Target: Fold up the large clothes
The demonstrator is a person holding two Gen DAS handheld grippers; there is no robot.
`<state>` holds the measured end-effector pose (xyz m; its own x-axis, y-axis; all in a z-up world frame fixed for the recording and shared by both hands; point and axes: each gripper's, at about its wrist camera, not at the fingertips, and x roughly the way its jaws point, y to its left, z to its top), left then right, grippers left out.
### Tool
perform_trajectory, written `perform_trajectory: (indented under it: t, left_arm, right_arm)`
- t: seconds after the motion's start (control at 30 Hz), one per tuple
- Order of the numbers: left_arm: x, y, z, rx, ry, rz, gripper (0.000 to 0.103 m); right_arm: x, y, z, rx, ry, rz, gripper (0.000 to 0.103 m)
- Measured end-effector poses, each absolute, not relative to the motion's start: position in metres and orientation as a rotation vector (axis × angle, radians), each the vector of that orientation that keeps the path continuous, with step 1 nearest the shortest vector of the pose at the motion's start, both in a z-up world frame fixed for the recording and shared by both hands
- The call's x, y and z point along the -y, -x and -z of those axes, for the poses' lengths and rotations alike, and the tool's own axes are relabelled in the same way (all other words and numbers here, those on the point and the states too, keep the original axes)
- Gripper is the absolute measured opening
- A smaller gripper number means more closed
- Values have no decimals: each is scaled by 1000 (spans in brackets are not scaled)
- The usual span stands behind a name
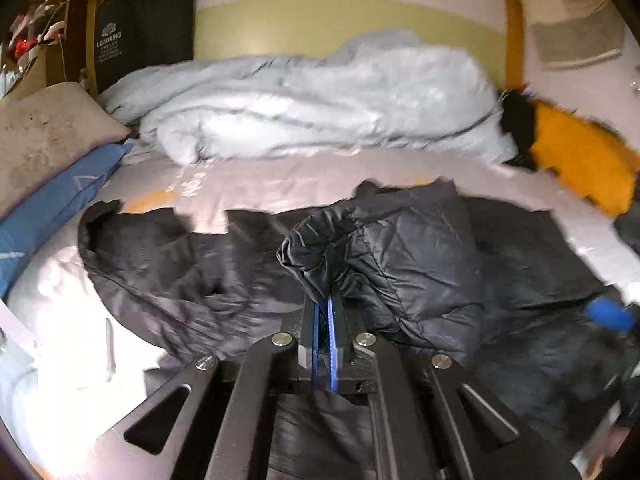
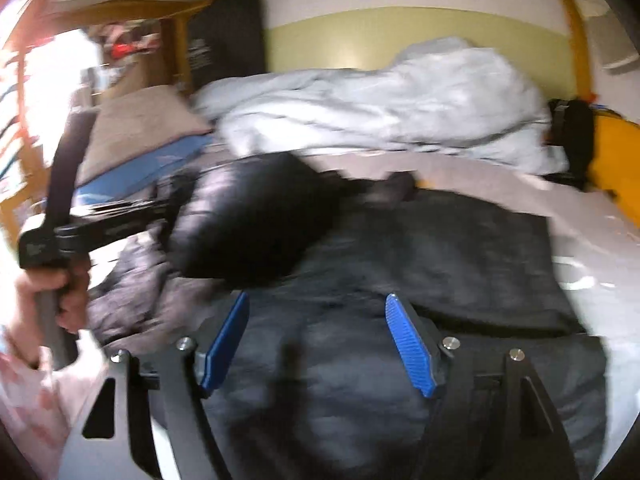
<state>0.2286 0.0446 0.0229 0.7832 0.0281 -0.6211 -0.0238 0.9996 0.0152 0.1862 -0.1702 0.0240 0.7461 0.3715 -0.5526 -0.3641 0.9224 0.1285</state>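
left gripper (image 1: pixel 326 308) clamps bunched fold of black quilted puffer jacket (image 1: pixel 400 248), spread across pale bedsheet (image 1: pixel 240 184). right gripper (image 2: pixel 316 344), blue pads (image 2: pixel 408 344) wide apart, nothing between, hovers over jacket. crumpled pale-grey duvet (image 1: pixel 320 96) at 12 o'clock, yellow cushion (image 1: pixel 580 160) at 2.

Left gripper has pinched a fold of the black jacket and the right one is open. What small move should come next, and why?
Probably carry the pinched fold across the black puffer jacket and lay it flat. The left gripper is shut on bunched fabric, while the right gripper hangs open above the jacket, holding nothing.
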Motion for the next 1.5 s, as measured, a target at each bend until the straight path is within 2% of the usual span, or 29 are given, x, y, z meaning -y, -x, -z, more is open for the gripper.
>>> perform_trajectory:
  t: [0.2, 0.53, 0.63, 0.67, 0.7, 0.83, 0.9, 0.97, 1.13, 1.33, 1.4, 1.5]
  left_arm:
    - [-73, -289, -16, -745, -167, -219, 3]
    - [-109, -337, -1, -827, -99, -284, 4]
    - [-113, -326, -13, -786, -45, -246, 23]
    - [-116, -319, -19, -758, -29, -236, 38]
    - [-119, -309, -26, -721, -17, -223, 46]
    - [-129, -271, -52, -637, -34, -188, 60]
    - [-140, -254, -64, -607, -26, -185, 75]
    - [-155, -241, -74, -587, -1, -202, 84]
    - [-205, -228, -81, -568, 45, -259, 91]
    - [-278, -274, -45, -739, 264, -307, 91]
    - [-299, -296, -24, -819, 312, -377, 82]
    - [-321, -320, -5, -857, 360, -412, 79]
  right_arm:
    - [220, -206, -23, -645, -73, -173, 69]
    - [258, -231, -11, -765, -77, -22, 69]
    - [258, -234, -10, -777, -82, -14, 69]
    - [258, -234, -10, -774, -87, -12, 69]
    - [259, -232, -12, -763, -94, -13, 69]
    - [258, -226, -22, -701, -88, -18, 71]
    - [256, -223, -26, -676, -81, -19, 73]
    - [255, -220, -29, -664, -78, -27, 73]
    - [250, -216, -31, -649, -65, -41, 75]
    - [242, -217, -27, -662, -46, -72, 75]
    - [239, -219, -27, -666, -40, -86, 75]
    - [234, -218, -27, -665, -24, -97, 75]
